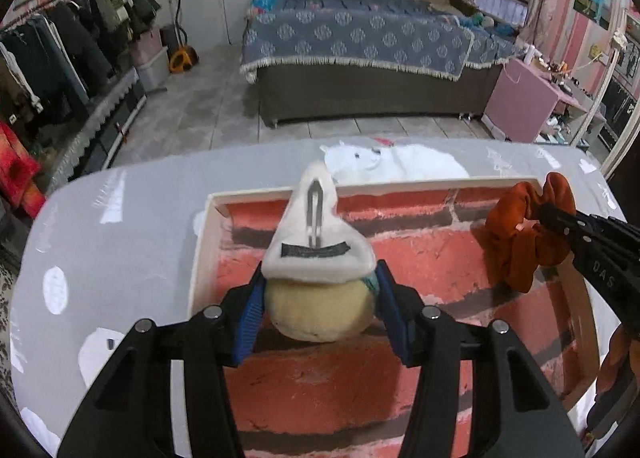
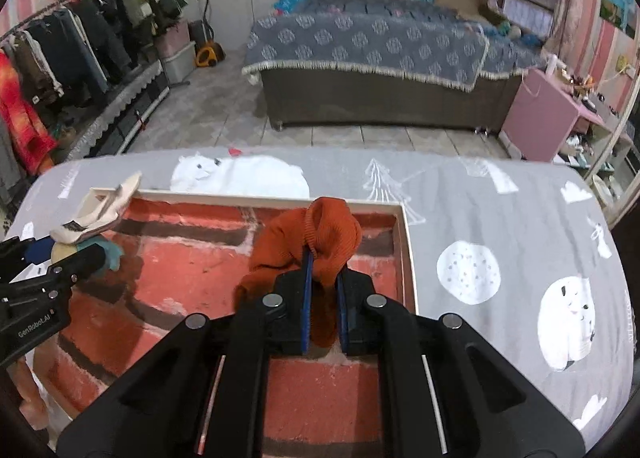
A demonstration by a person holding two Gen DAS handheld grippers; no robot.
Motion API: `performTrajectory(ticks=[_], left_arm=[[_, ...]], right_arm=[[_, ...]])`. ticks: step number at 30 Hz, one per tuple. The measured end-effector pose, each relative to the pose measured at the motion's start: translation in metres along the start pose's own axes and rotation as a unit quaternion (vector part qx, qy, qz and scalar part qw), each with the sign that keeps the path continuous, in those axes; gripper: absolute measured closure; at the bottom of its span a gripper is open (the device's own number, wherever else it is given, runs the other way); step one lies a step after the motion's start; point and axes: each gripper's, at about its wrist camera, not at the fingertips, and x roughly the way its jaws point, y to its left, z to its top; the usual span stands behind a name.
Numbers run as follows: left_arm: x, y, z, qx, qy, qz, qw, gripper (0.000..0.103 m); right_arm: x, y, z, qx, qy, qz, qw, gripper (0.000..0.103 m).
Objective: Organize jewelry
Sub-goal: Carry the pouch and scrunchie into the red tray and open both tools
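My left gripper (image 1: 320,298) is shut on a plush hair clip (image 1: 318,254), white felt with a metal snap clip on top and a yellow pompom below, held above the left part of a shallow tray (image 1: 206,242) lined with a red brick print. My right gripper (image 2: 323,294) is shut on an orange scrunchie (image 2: 316,242), held above the tray's far right corner (image 2: 404,242). The scrunchie (image 1: 524,234) and the right gripper show at the right of the left wrist view. The hair clip (image 2: 96,214) and the left gripper (image 2: 60,258) show at the left of the right wrist view.
The tray lies on a grey tablecloth (image 2: 500,238) printed with white bears and trees. Beyond the table are a tiled floor, a bed (image 1: 360,46), a clothes rack (image 1: 60,58) on the left and a pink cabinet (image 1: 524,98) on the right.
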Motion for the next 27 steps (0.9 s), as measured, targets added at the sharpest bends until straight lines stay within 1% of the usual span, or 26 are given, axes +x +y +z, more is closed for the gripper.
performTrajectory(ticks=[5, 8, 11, 15, 18, 19, 20, 21, 22, 23, 24, 25, 27], left_arm=[[0.019, 0.000, 0.000, -0.005, 0.024, 0.002, 0.9997, 0.050], [0.027, 0.001, 0.001, -0.009, 0.033, 0.001, 0.9994, 0.050], [0.029, 0.003, 0.000, -0.007, 0.032, -0.001, 0.9995, 0.050], [0.029, 0.004, 0.001, -0.007, 0.040, -0.005, 0.9992, 0.047], [0.028, 0.006, 0.001, -0.007, 0.043, -0.002, 0.9991, 0.045], [0.027, 0.006, 0.001, -0.008, 0.043, 0.002, 0.9990, 0.045], [0.025, 0.005, 0.001, -0.006, 0.043, 0.001, 0.9991, 0.044], [0.022, 0.005, 0.001, -0.005, 0.042, -0.001, 0.9991, 0.044], [0.019, 0.005, 0.001, -0.004, 0.040, -0.004, 0.9992, 0.041], [0.014, 0.006, 0.002, -0.004, 0.037, -0.007, 0.9993, 0.034], [0.010, 0.005, 0.001, -0.003, 0.034, -0.007, 0.9994, 0.031], [0.003, 0.004, 0.001, -0.002, 0.028, -0.008, 0.9996, 0.028], [-0.009, 0.004, 0.002, 0.001, 0.018, -0.016, 0.9997, 0.026]], right_arm=[[0.024, 0.000, 0.002, -0.008, 0.033, -0.020, 0.999, 0.092], [0.034, -0.004, 0.004, -0.002, 0.043, -0.020, 0.999, 0.092], [0.043, -0.004, 0.003, -0.011, 0.062, -0.016, 0.998, 0.092], [0.044, -0.004, 0.004, -0.013, 0.065, -0.014, 0.998, 0.090], [0.043, -0.002, 0.004, -0.021, 0.067, -0.017, 0.997, 0.079], [0.042, -0.003, 0.004, -0.021, 0.067, -0.014, 0.997, 0.069], [0.040, -0.003, 0.004, -0.019, 0.068, -0.008, 0.998, 0.065], [0.036, -0.004, 0.003, -0.017, 0.067, -0.002, 0.998, 0.064], [0.033, -0.005, 0.003, -0.016, 0.067, 0.001, 0.998, 0.062], [0.026, -0.005, 0.003, -0.017, 0.063, 0.003, 0.998, 0.059], [0.019, -0.006, 0.004, -0.019, 0.059, 0.005, 0.998, 0.057], [0.014, -0.007, 0.004, -0.021, 0.055, 0.005, 0.998, 0.053], [-0.002, -0.010, 0.007, -0.023, 0.041, 0.004, 0.999, 0.042]])
